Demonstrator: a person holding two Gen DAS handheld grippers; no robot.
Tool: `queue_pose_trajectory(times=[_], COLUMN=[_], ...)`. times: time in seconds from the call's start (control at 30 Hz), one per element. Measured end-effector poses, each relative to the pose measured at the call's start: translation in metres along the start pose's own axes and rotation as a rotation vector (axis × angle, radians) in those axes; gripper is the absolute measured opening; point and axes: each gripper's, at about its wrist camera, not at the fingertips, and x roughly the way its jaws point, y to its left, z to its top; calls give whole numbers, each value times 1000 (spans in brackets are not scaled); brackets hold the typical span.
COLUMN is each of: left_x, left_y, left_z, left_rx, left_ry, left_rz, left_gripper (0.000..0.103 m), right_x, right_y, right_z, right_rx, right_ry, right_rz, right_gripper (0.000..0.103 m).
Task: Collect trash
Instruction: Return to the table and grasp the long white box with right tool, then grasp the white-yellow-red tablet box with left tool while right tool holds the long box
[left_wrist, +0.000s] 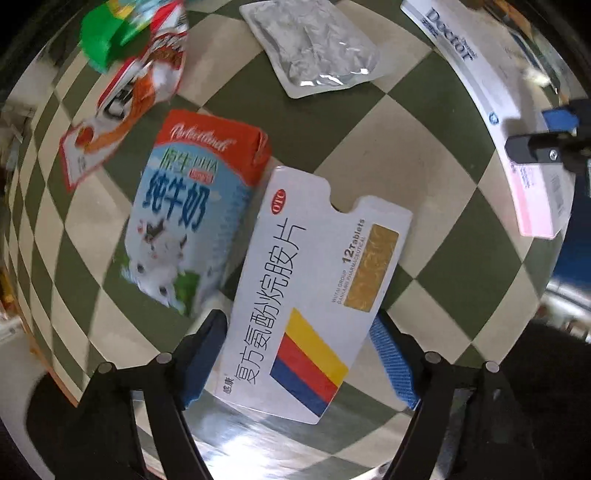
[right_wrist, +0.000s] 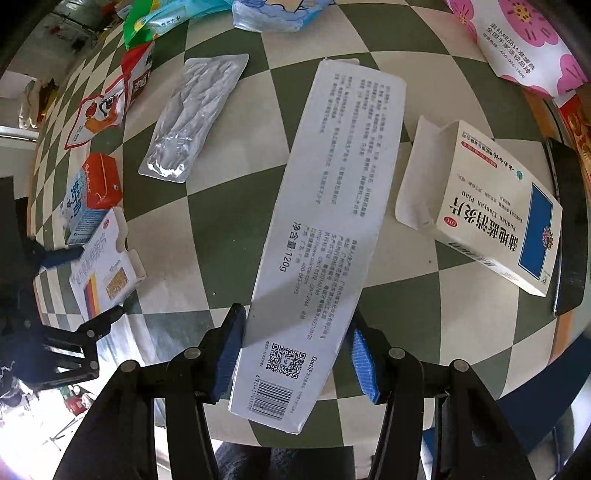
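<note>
My left gripper is shut on a white medicine box with red, yellow and blue stripes, held over the checkered table. The same box shows in the right wrist view. My right gripper is shut on a long white toothpaste box with a barcode and QR code. That box shows at the top right of the left wrist view, with the right gripper's fingers on it.
On the green-and-white checkered table lie a milk carton, a silver foil pouch, a red and white snack wrapper, an open white medicine box with a blue panel, and a pink-flowered bag.
</note>
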Motion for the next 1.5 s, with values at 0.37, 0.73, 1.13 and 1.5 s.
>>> queue_pose_trajectory(times=[0.37,0.73,1.13,1.5], left_x=[11,5,-10,-88], left_y=[6,-32,-40,-9], left_z=[-76,-51,-88,-167], left_rx=[-819,-635,-726,-858], left_ry=[17,-21,-132,-320], left_rz=[-271,-72,0,20], left_gripper=[79,79,70,70], right_x=[2,-4,-1,-56], right_y=[14,24,34,96], right_z=[-48,-15,-52,-121], right_rx=[-131,-59,-82,-196], right_ry=[44,-28,-69,-212], right_rz=[-104,-150,-117,-80], right_gripper=[58,70,51,51])
